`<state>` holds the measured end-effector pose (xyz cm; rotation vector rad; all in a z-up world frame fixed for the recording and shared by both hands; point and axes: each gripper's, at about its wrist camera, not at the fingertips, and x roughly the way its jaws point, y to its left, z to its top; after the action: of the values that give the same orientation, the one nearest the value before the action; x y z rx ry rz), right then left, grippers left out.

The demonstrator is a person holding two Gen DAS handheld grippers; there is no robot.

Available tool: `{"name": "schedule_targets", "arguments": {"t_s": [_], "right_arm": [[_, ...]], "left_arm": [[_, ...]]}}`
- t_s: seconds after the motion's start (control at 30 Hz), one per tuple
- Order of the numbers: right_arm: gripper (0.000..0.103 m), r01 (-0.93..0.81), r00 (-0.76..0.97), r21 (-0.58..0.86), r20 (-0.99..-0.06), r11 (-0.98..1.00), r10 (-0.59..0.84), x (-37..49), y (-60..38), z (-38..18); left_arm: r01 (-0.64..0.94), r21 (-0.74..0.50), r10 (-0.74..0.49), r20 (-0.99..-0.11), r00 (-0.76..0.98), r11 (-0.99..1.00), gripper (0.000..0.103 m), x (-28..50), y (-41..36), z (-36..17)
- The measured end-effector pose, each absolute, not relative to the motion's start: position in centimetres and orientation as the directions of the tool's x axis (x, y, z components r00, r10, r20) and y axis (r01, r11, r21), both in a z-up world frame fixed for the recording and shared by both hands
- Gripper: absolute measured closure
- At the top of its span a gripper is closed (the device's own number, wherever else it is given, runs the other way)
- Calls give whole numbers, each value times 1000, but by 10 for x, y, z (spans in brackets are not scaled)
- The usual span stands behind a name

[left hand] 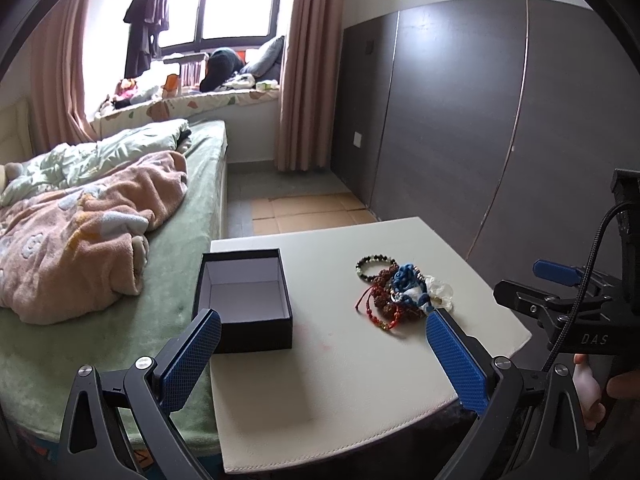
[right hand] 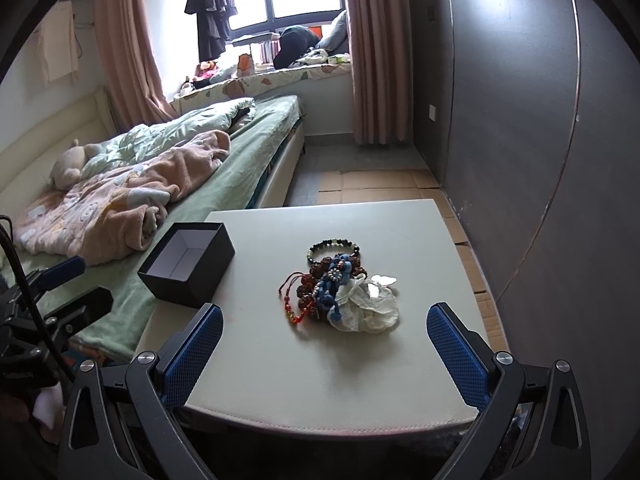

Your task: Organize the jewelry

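Box [left hand: 244, 300] seen empty on the desk [left hand: 360, 380].
Both hand-held grippers, left [left hand: 322, 354] and right [right hand: 326, 350], are held spread wide, nothing gripped.

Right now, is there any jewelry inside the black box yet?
No. The black box shows only its bare pale lining, and the bracelets lie heaped on the table beside it.
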<state>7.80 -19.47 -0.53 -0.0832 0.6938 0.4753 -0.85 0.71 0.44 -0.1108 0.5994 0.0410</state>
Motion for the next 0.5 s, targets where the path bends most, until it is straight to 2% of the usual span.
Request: {"name": "schedule_targets", "arguments": {"t_s": [0.5], "right_arm": [[1,-461,666,95,-620,882,415,75,-198,1]], "left_arm": [[-74,-81,16,-564,825,994,1,-8,-2,4]]}}
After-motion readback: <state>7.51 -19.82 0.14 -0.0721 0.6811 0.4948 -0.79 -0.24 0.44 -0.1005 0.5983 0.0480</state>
